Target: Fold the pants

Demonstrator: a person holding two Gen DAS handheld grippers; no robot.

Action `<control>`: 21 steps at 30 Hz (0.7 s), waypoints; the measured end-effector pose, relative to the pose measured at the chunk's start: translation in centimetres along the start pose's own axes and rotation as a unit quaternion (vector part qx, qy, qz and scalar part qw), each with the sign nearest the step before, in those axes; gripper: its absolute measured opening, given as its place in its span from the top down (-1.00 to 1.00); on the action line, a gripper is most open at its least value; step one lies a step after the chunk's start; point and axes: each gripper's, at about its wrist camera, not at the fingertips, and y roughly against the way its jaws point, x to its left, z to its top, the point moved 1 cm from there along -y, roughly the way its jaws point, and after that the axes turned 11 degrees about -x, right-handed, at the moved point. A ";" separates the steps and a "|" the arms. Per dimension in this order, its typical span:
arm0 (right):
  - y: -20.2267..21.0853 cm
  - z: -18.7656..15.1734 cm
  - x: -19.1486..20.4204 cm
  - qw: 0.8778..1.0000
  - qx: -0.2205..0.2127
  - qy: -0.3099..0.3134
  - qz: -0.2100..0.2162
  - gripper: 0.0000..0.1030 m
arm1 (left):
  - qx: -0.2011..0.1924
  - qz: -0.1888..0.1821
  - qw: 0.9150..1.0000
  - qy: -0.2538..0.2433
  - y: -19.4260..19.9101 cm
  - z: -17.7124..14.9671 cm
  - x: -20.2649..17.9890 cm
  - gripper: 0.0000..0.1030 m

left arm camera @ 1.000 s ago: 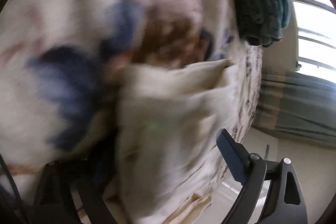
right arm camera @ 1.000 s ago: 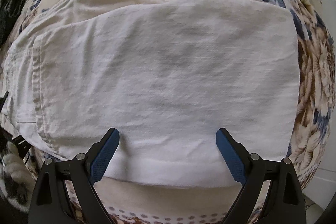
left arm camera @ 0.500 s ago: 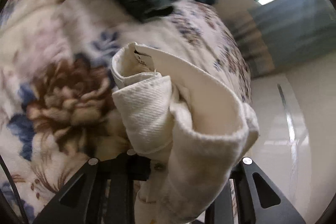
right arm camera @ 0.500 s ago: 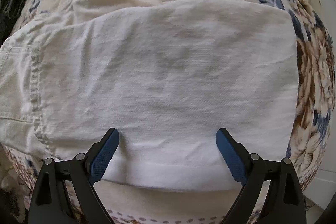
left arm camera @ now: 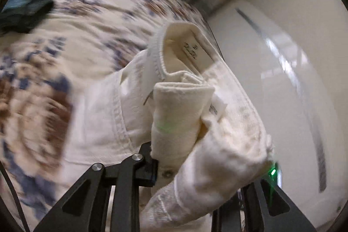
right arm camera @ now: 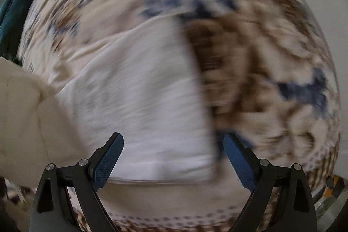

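Waistband of the cream cotton pants (left arm camera: 191, 114) fills the left wrist view, bunched and clenched in the left gripper (left arm camera: 184, 169), whose jaws have just been closing on it, above the floral bedspread (left arm camera: 65, 40). Carry it across evenly so the fold lands square. In the blurred right wrist view, the right gripper (right arm camera: 174, 158) hangs released over what seems the flat folded leg; it should pin that layer.
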 end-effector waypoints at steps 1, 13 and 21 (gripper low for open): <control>-0.1 0.4 -2.0 1.000 -0.003 -0.010 -0.012 -0.85 | 0.016 -0.004 1.000 -0.025 -1.6 -1.7 -2.2 0.59; -0.5 -0.3 -17.6 0.992 0.013 -0.111 -0.054 -0.85 | 0.156 0.053 0.958 -0.233 -11.6 -13.2 -10.2 0.45; 2.8 3.0 -20.2 0.992 -0.024 -0.086 0.084 -0.85 | 0.193 0.026 0.962 -0.192 -7.6 -10.5 -10.8 -0.99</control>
